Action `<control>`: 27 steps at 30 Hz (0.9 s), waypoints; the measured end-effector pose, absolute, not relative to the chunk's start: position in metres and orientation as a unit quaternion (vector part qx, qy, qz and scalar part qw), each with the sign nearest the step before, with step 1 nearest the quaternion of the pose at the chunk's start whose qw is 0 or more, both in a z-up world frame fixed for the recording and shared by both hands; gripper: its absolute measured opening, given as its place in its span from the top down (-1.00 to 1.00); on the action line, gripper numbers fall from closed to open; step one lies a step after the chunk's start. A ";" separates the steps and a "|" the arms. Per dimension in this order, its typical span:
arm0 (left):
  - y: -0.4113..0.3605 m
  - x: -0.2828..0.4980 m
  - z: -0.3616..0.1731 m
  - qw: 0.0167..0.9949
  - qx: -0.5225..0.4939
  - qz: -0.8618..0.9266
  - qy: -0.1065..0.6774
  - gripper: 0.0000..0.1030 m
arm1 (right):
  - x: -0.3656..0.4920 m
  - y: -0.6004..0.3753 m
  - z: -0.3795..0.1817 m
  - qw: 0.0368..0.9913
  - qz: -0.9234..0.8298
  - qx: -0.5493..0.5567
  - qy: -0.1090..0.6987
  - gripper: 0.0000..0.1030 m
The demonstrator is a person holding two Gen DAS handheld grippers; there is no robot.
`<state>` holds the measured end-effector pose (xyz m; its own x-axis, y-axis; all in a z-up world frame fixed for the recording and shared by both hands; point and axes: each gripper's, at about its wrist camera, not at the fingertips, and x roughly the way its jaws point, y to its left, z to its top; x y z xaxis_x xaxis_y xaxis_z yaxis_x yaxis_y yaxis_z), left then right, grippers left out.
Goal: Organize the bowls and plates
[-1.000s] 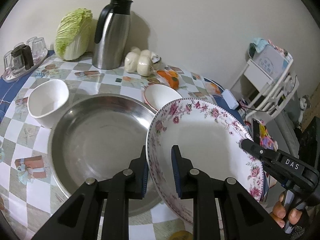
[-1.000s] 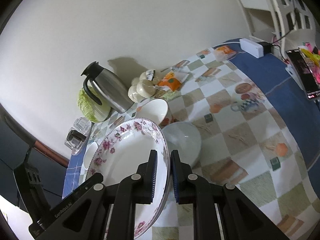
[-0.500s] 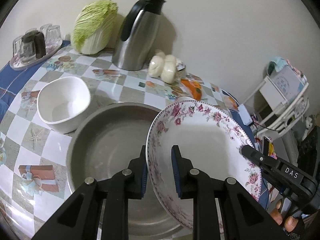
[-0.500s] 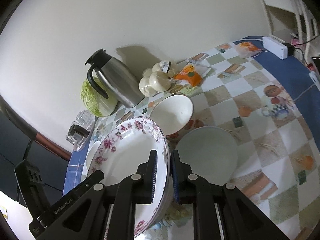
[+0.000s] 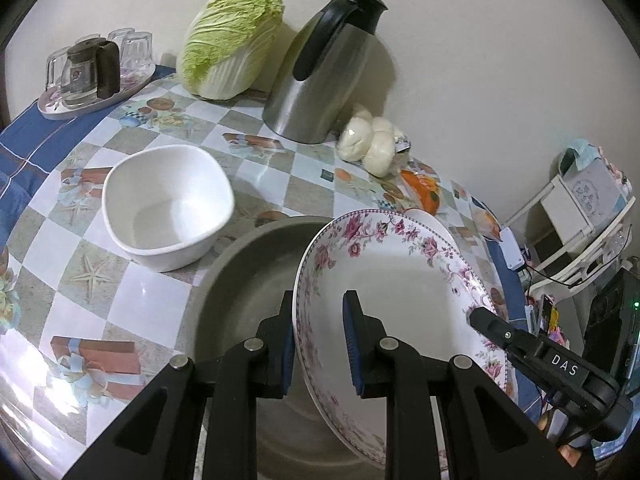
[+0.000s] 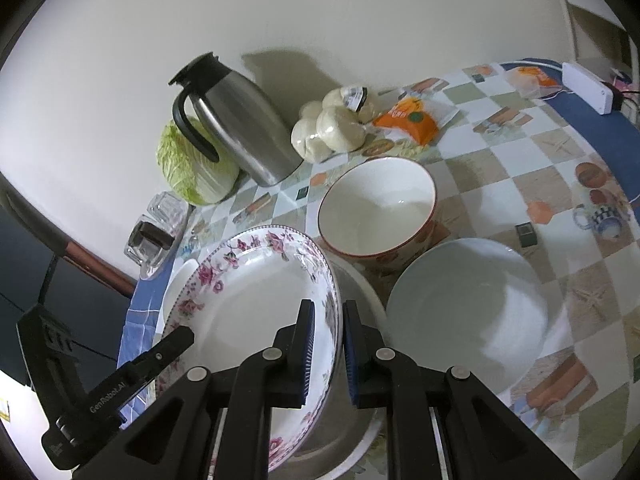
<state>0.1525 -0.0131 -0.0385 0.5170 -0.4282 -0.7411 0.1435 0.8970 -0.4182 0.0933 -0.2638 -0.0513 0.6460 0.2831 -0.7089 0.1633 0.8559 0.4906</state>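
A floral-rimmed deep plate (image 5: 396, 280) is held tilted above a large steel basin (image 5: 244, 280). My left gripper (image 5: 318, 340) is shut on the plate's near rim. My right gripper (image 6: 326, 344) is shut on the opposite rim of the same plate (image 6: 260, 312); its black body shows in the left wrist view (image 5: 536, 356). A white squarish bowl (image 5: 168, 208) sits left of the basin. A red-rimmed bowl (image 6: 378, 208) and a pale round bowl (image 6: 468, 312) sit to the right of the plate.
A steel thermos jug (image 5: 324, 80), a cabbage (image 5: 232, 44), bagged buns (image 5: 372, 144) and an orange packet (image 6: 412, 120) stand along the wall. A tray of glasses (image 5: 88, 76) is at the far left. A white rack (image 5: 584, 208) stands off the table's right edge.
Both grippers have carried the plate toward the back of the table and lower over the basin. The white squarish bowl and the thermos now appear nearer.
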 end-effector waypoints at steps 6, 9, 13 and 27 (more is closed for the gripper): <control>-0.007 0.156 -0.044 0.856 -0.149 -0.158 0.469 0.58 | 0.099 -0.257 -0.063 0.858 0.035 0.274 0.433 0.71; -0.005 0.157 -0.049 0.855 -0.146 -0.153 0.474 0.58 | 0.102 -0.253 -0.067 0.855 0.034 0.274 0.439 0.71; -0.002 0.159 -0.056 0.849 -0.148 -0.151 0.484 0.58 | 0.105 -0.250 -0.073 0.851 0.032 0.275 0.447 0.71; -0.006 0.161 -0.072 0.839 -0.139 -0.147 0.506 0.58 | 0.110 -0.249 -0.088 0.841 0.021 0.273 0.467 0.71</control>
<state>0.1611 -0.0057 -0.0721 0.4447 -0.3864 -0.8080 0.1058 0.9185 -0.3810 0.1099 -0.2493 -0.0884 0.5628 0.2892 -0.7744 0.2202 0.8505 0.4777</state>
